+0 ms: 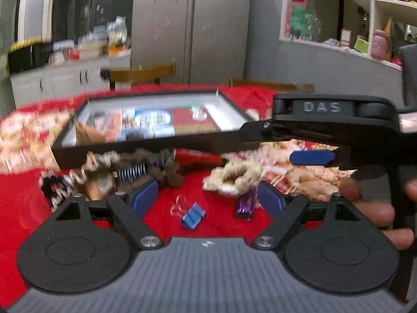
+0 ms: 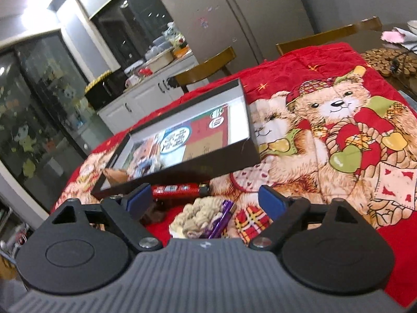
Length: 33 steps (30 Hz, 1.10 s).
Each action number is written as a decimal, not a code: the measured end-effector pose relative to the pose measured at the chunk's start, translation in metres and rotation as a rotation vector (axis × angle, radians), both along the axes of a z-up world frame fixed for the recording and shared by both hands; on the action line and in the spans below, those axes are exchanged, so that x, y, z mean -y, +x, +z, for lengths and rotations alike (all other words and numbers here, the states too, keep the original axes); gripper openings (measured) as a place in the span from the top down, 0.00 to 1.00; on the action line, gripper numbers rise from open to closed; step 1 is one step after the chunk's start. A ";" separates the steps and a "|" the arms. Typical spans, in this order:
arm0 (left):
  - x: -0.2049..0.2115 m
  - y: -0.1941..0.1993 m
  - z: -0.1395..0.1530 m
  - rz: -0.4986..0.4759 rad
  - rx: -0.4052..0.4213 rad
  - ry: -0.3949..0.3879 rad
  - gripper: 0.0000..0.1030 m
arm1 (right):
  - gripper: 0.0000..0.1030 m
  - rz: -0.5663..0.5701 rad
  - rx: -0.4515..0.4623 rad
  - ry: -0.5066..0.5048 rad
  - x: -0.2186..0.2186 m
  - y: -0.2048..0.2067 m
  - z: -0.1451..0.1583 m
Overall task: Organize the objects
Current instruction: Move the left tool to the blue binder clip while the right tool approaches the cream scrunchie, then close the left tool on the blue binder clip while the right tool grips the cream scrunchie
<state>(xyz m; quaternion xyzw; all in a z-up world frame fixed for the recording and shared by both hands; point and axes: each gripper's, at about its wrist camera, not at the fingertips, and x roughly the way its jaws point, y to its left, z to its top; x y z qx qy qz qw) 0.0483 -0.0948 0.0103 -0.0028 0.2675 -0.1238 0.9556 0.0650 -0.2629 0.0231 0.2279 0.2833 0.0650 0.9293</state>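
Left gripper (image 1: 207,198): jaws are held wide apart with nothing between the pads; it is angled down over the loose items on the red blanket (image 1: 208,224), apparently lined up for a pick.
Right gripper (image 2: 206,200): jaws are spread and nothing is grasped; it is seen in the left view as a black body at the right, with a hand (image 1: 378,214) behind it.
Loose items: a blue clip (image 1: 192,217) lies just in front of the left gripper, a purple lighter (image 1: 245,206) to its right, touching a cream scrunchie (image 1: 234,176).
Pile: a brown scrunchie (image 1: 169,172), hair claws and a coiled tie are heaped against the box wall; outlines are blurred.
Box (image 2: 198,167): black and shallow, lying on the blanket behind the items, already partly filled; it is judged to be the destination.
Red lighter (image 2: 179,190): laid along the box's near wall.
In the way: the cream scrunchie partly covers the purple lighter in the right view, so a clean grip on either is judged awkward.
Surroundings: chairs, a fridge and shelves stand well apart.
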 end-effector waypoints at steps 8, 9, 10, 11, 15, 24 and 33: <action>-0.004 0.013 -0.013 0.012 -0.069 -0.002 0.22 | 0.22 0.067 -0.060 -0.005 -0.009 0.007 -0.009; -0.004 0.014 -0.014 0.012 -0.072 -0.001 0.27 | 0.23 0.083 -0.076 0.005 -0.009 0.009 -0.012; -0.004 0.015 -0.016 0.010 -0.077 0.003 0.29 | 0.26 0.089 -0.091 0.015 -0.008 0.011 -0.015; -0.003 0.016 -0.018 0.011 -0.082 0.008 0.33 | 0.27 0.090 -0.106 0.024 -0.007 0.012 -0.018; -0.004 0.020 -0.022 0.015 -0.099 0.010 0.38 | 0.32 0.075 -0.119 0.042 -0.002 0.015 -0.022; -0.007 0.025 -0.023 0.016 -0.080 0.009 0.36 | 0.45 0.089 -0.111 0.001 -0.006 0.014 -0.020; -0.011 0.028 -0.025 0.030 -0.087 -0.013 0.61 | 0.62 0.081 -0.109 -0.036 -0.010 0.014 -0.020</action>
